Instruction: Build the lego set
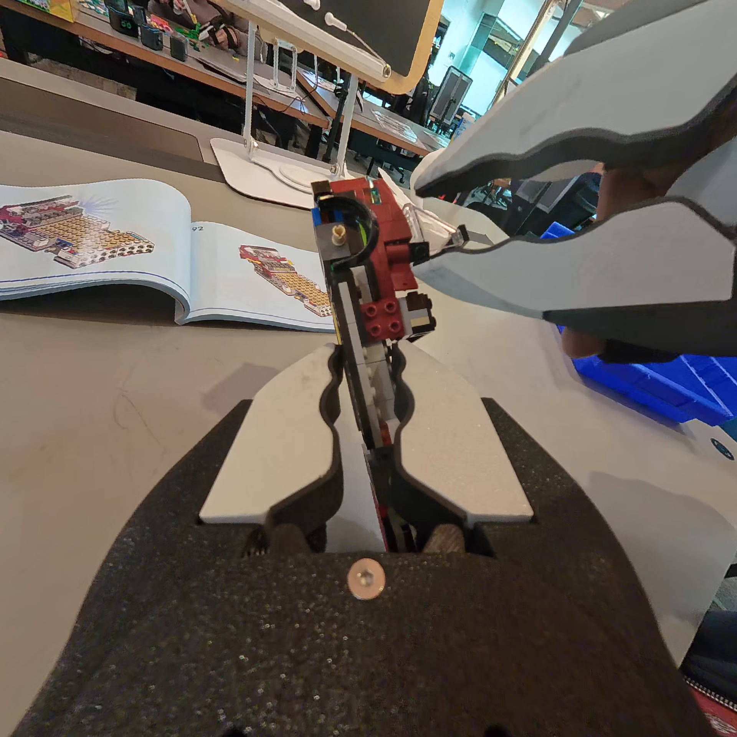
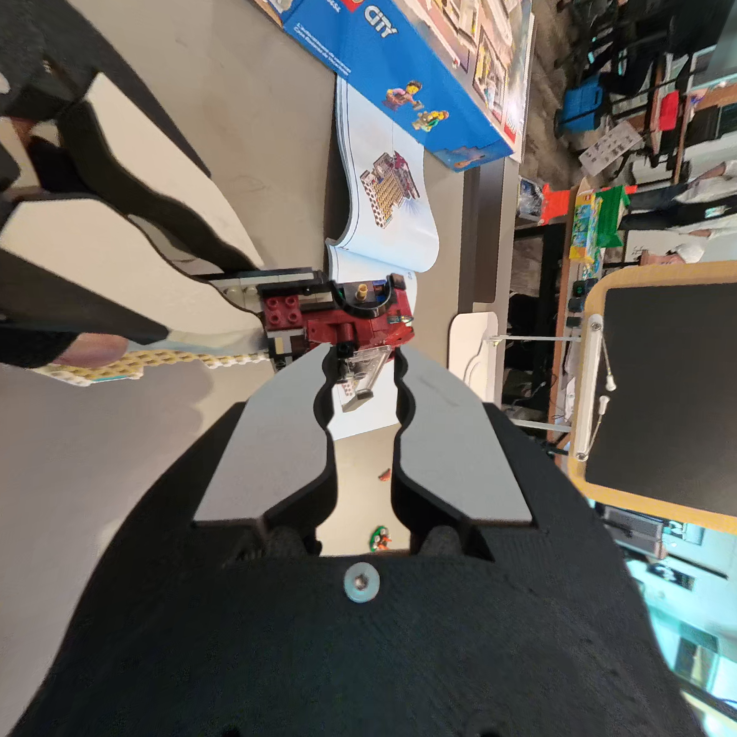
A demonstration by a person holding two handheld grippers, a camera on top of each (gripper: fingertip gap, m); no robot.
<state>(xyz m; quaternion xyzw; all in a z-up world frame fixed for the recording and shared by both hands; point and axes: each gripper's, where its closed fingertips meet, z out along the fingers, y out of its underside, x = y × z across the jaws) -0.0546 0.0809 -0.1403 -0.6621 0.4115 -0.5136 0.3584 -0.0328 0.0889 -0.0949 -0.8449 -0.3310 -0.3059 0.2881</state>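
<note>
The left hand-held gripper is clamped narrowly on the grey-and-black base of a dark red plastic brick-built model, holding it above the grey tabletop. The right hand-held gripper stands partly open around the model's clear plastic windscreen piece, its pads not pressing on it. An open instruction booklet lies on the tabletop behind the model, a blue plastic bin near the right-hand edge.

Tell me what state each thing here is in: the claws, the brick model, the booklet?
Left claw: clamped on the brick model's grey end.
Right claw: open around the clear windscreen, not pressing it.
Brick model: held off the table, part-built.
Booklet: lying open.
Blue box: lying flat.
</note>
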